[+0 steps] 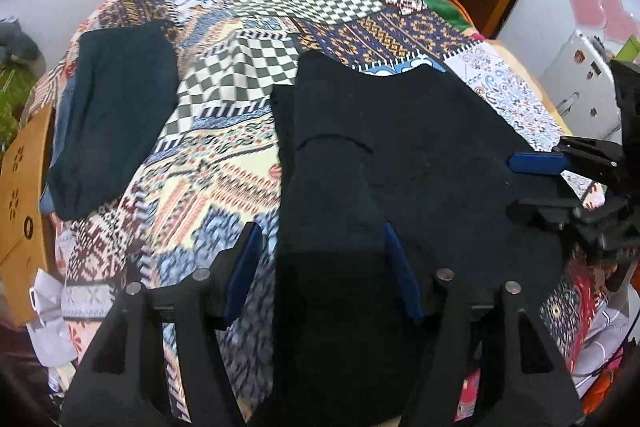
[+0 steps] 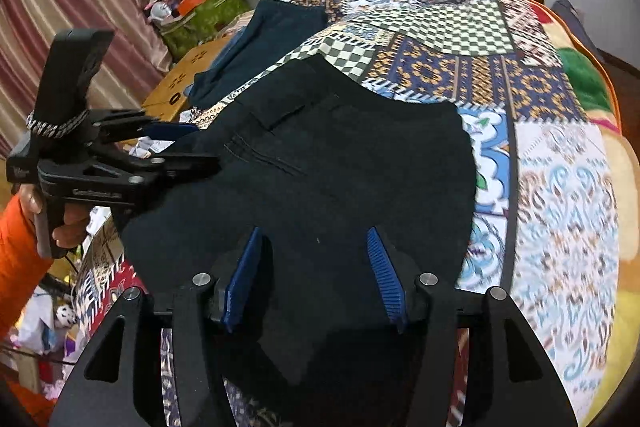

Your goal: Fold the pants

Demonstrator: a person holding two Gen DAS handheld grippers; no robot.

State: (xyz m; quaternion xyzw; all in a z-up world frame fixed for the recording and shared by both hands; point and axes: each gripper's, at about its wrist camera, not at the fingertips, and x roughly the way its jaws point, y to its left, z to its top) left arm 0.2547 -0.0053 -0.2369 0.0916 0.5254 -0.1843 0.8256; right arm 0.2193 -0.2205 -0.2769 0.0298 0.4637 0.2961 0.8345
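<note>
While both tools hang wide apart over the near edge of the black pants, neither pinches cloth: the left gripper and right gripper show blue ribbed pads spread, nothing between them. The garment lies partly folded on a patchwork bedspread, its matte weave soft, a stitched pocket seam showing. A clean next fold likely calls for gripping matching corners at the same moment, lifting evenly so the limp fabric doesn't sag or bunch. Farther off, a teal folded garment rests near the bed's left edge.
</note>
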